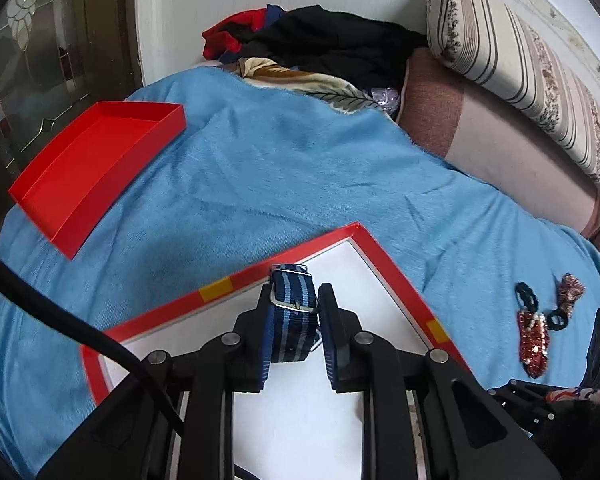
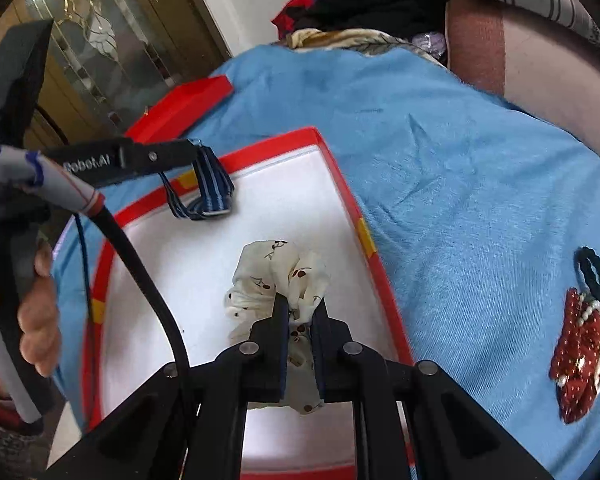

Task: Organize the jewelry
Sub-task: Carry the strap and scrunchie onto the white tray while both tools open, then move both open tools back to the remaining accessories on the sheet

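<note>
My left gripper [image 1: 296, 292] is shut on a blue striped watch strap [image 1: 290, 320] with a metal buckle. It holds the strap above a red-rimmed box [image 1: 396, 264] with a white floor. In the right wrist view the left gripper [image 2: 192, 148] shows from the side at the box's far left corner, the strap [image 2: 212, 192] hanging from it in a loop. My right gripper [image 2: 300, 304] is shut on a cream scrunchie [image 2: 268, 276] with a dark cherry print, over the middle of the box [image 2: 352, 208].
The box's red lid [image 1: 96, 168] lies upturned at the far left of the blue blanket [image 1: 280, 168]. A red beaded hair piece [image 2: 584, 344] and black hair ties [image 2: 592, 272] lie on the blanket to the right. Clothes [image 1: 332, 44] and a striped cushion [image 1: 520, 72] are behind. A person's hand [image 2: 40, 320] grips the left handle.
</note>
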A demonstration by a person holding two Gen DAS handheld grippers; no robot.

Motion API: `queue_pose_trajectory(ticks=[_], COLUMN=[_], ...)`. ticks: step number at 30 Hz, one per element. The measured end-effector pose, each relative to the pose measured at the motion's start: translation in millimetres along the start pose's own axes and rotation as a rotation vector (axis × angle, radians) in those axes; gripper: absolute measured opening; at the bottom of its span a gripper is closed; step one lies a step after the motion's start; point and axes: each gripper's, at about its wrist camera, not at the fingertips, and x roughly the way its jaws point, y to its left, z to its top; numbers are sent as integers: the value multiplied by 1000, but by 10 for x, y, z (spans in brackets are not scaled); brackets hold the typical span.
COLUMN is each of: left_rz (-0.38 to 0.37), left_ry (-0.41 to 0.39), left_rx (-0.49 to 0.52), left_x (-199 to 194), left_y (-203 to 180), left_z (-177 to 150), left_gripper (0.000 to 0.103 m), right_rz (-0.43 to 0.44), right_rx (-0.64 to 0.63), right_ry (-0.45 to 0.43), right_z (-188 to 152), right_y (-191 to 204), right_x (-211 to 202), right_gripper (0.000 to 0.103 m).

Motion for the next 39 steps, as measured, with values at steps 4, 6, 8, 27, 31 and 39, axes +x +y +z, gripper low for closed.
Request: queue_pose_trajectory(ticks=[4, 6, 8, 27, 31, 39], left_rz=[-3, -17, -32, -76, -77, -102], left_ry=[-24, -41, -55, -125, -133, -122], left_rx=[-5, -33, -56, -90, -61, 55], left_x=[15, -20, -72, -989, -1151, -1213], left_y=[-18, 5, 30, -19, -183, -906], left_z=[29, 36, 33, -410, -436, -622], left_gripper=[35, 59, 60, 61, 61, 71], right_rz=[-44, -36, -27, -28, 9, -79], right_rx=[-21, -35, -64, 86, 26, 143], right_ry=[-5, -25, -75, 200, 206, -42], right_z=[-15, -11, -60, -712, -1028, -1369], right_y=[-50, -37, -24, -282, 7, -658], right_x=[-56, -164, -368, -293, -442, -1306], right_gripper=[46, 54, 58, 9, 13, 65])
